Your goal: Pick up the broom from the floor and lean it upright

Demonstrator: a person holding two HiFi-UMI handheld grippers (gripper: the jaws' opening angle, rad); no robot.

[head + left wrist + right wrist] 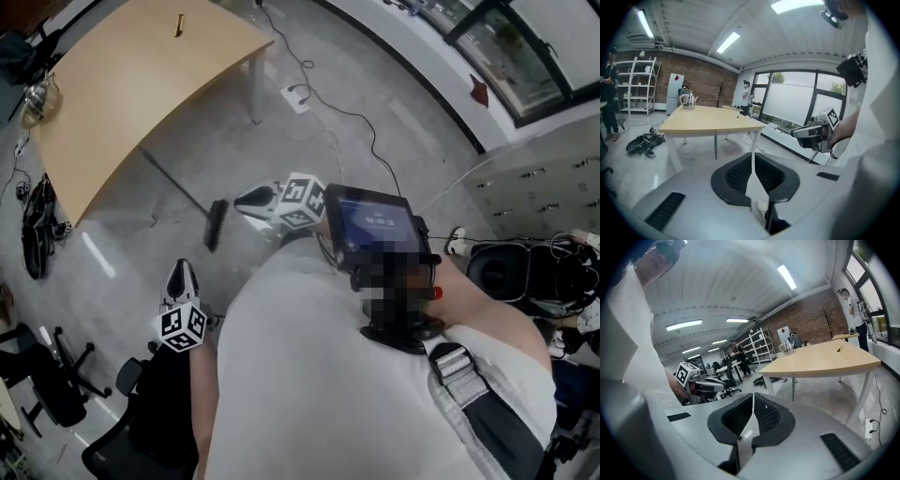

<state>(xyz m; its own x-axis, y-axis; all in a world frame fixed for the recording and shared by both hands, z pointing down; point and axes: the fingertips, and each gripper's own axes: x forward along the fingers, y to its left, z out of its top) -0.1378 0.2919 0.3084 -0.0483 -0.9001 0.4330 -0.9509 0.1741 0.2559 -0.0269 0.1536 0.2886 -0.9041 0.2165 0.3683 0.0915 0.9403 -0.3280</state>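
Observation:
The broom (215, 225) lies on the grey floor, its thin dark handle running up-left under the table and its black brush head nearest me. My left gripper (181, 274) hovers below and left of the brush head, apart from it. My right gripper (246, 199) hangs just right of the brush head without touching it. In the left gripper view the jaws (752, 165) are shut with nothing between them, and the right gripper (813, 133) shows at the right. The right gripper view shows shut, empty jaws (753, 409), with the left gripper (705, 385) at the left. Neither gripper view shows the broom.
A curved wooden table (141, 84) on white legs stands over the handle's far end. A power strip with a long cord (295, 96) lies beyond it. Tangled cables (37, 225) and a black office chair (56, 384) sit at the left. A person (746, 96) stands by the windows.

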